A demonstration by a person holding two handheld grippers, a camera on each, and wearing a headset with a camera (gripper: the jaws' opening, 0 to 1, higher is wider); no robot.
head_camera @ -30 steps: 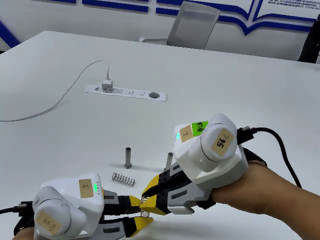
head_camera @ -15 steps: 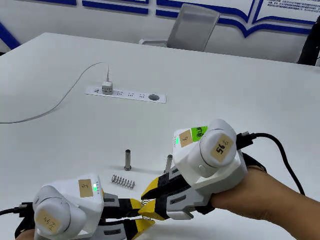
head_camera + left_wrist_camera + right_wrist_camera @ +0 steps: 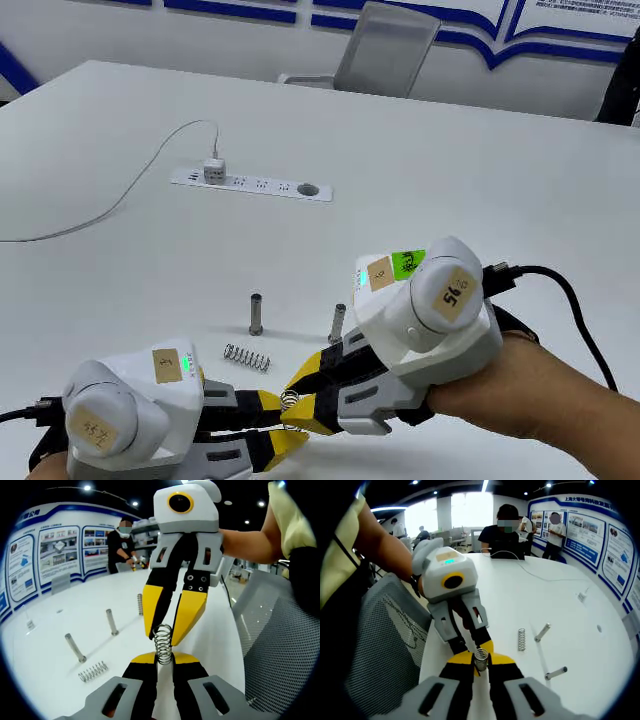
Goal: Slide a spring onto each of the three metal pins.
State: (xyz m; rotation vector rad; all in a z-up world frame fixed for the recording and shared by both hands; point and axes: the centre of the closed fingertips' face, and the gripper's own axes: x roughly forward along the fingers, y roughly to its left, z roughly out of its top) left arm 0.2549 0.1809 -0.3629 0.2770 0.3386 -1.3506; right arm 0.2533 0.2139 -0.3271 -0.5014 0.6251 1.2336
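- Between the tips of the left claw (image 3: 161, 661) and the right claw (image 3: 481, 659), a small coiled steel spring (image 3: 162, 642) stands on end. The left claw's jaws are drawn in on its lower coils and the right claw's jaws pinch its upper coils, so both appear to grip it.
- This looks like a handover or re-grip of the spring in the air, with no pin threaded by it yet.
- Ahead of the left claw, a short grey metal pin (image 3: 256, 313) and a second grey metal pin (image 3: 338, 322) stand upright and bare on the white surface (image 3: 450, 170). A loose coiled steel spring (image 3: 247, 357) lies between the left claw and the first pin.
- The next move calls for one claw to let go while the other keeps the coil's bore clear. The bore must then line up over a pin top and come straight down.
- A pale strip between the left claw's jaws may be a pin or bare surface; I cannot tell which.
- Beyond both pins, a ribbed upright post (image 3: 140, 604) might be a pin already wearing a spring, but it is too small to judge.
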